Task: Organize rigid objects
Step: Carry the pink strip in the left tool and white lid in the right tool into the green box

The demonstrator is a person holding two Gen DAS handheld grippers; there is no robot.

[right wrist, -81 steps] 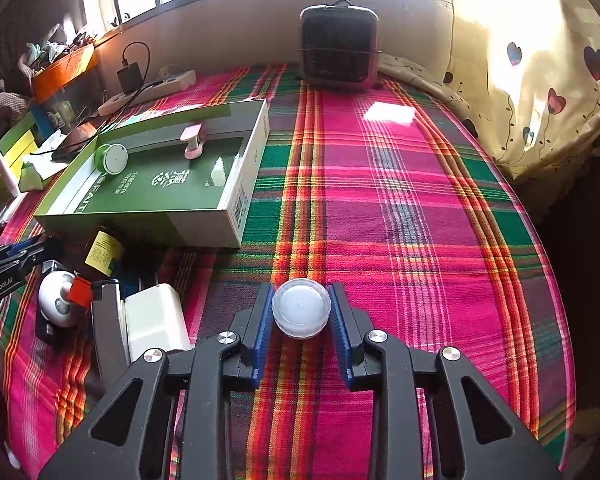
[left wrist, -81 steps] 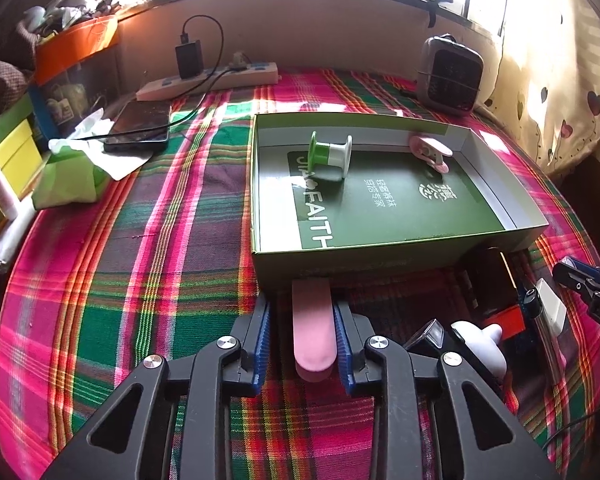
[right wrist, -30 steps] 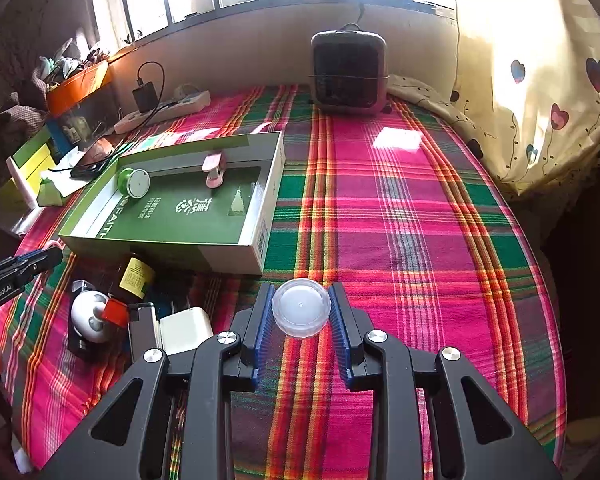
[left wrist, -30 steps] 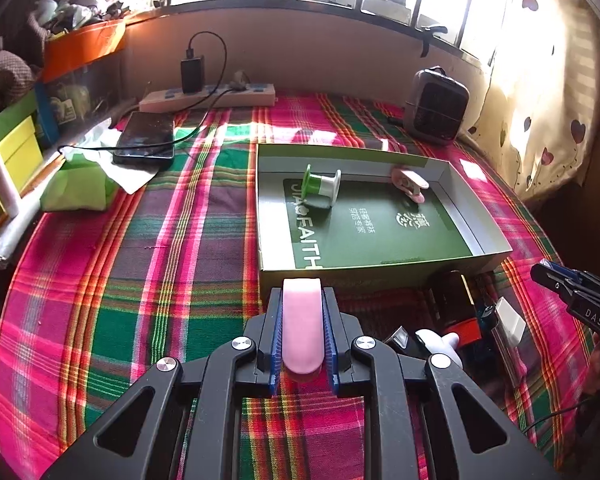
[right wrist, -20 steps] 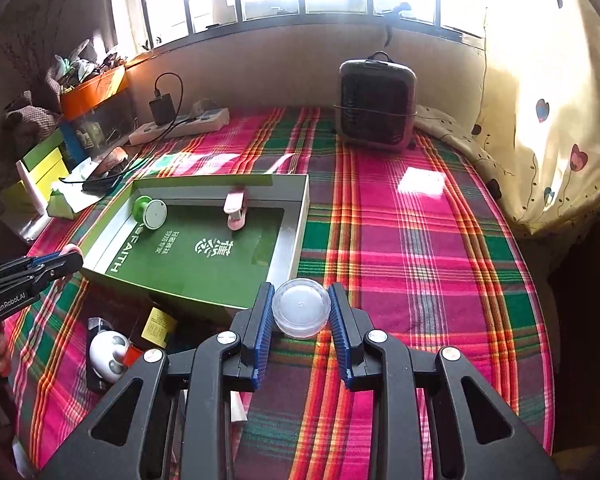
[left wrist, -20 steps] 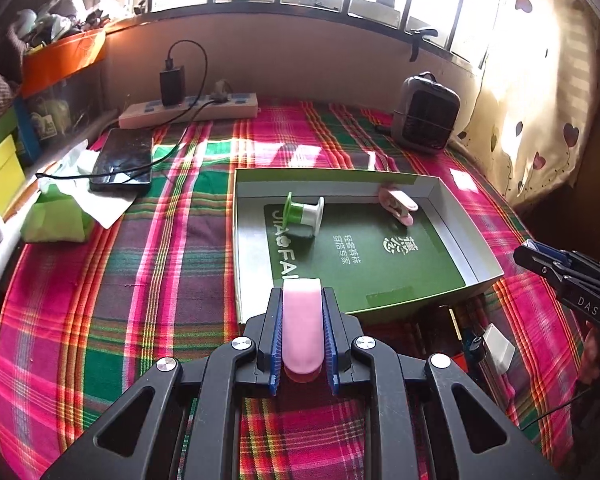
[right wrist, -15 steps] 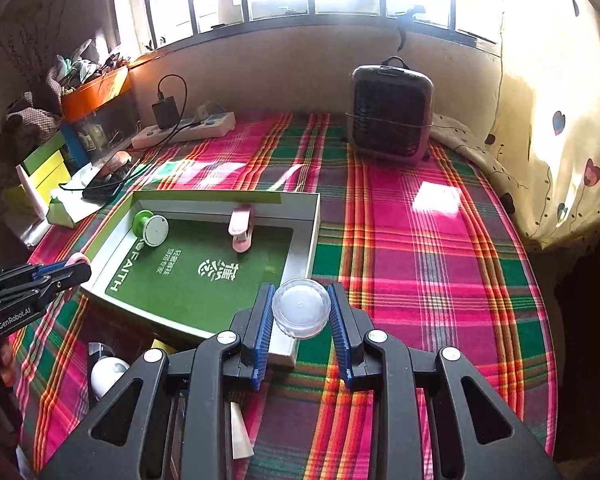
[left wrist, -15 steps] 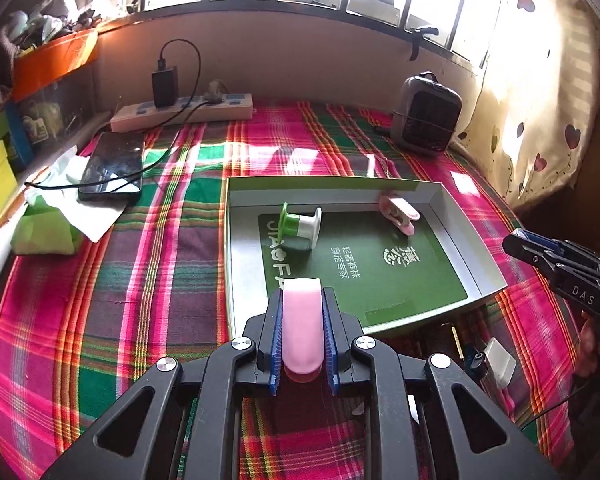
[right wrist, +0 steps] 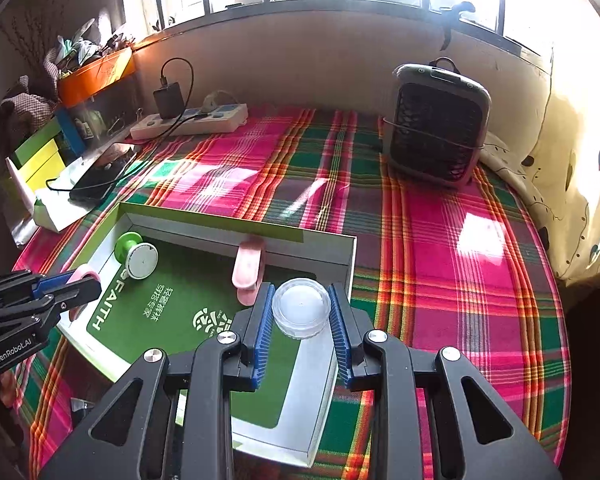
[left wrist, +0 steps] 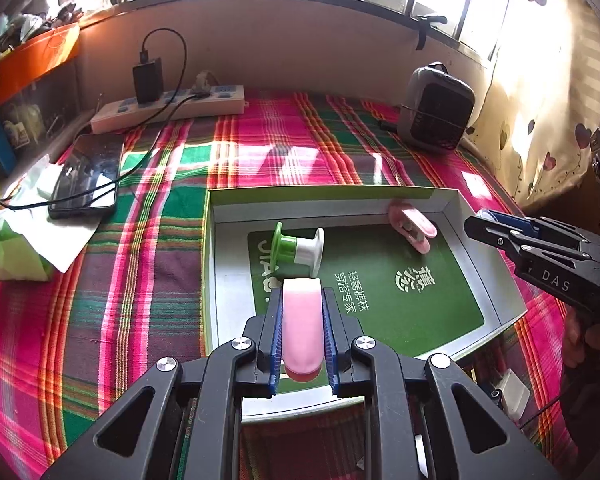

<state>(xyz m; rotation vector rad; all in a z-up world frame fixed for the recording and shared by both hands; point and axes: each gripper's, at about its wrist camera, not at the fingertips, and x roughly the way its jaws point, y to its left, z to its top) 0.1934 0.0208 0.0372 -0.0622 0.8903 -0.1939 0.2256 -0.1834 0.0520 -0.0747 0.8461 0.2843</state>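
Note:
My left gripper (left wrist: pixel 302 320) is shut on a pink oblong piece (left wrist: pixel 301 328) and holds it above the near left part of the green box (left wrist: pixel 220 280). My right gripper (right wrist: pixel 301 320) is shut on a clear round lid (right wrist: pixel 301 307) above the box's right end (right wrist: pixel 350 256). Inside the box lie a green and white spool (left wrist: pixel 298 248) and a pink clip (left wrist: pixel 412 226); both also show in the right wrist view, the spool (right wrist: pixel 136 256) and the clip (right wrist: pixel 249 270). The left gripper also shows in the right wrist view (right wrist: pixel 88 284), the right gripper in the left wrist view (left wrist: pixel 476 222).
The box sits on a plaid cloth (left wrist: pixel 140 280). A small grey heater (right wrist: pixel 436 124) stands at the back right, a power strip (left wrist: pixel 168 110) and a phone (left wrist: pixel 86 176) at the back left. Small items (left wrist: pixel 508 396) lie by the box's near right corner.
Both grippers have risen and moved forward over the green box, each carrying its object. The left closed on the pink piece after the earliest frame.

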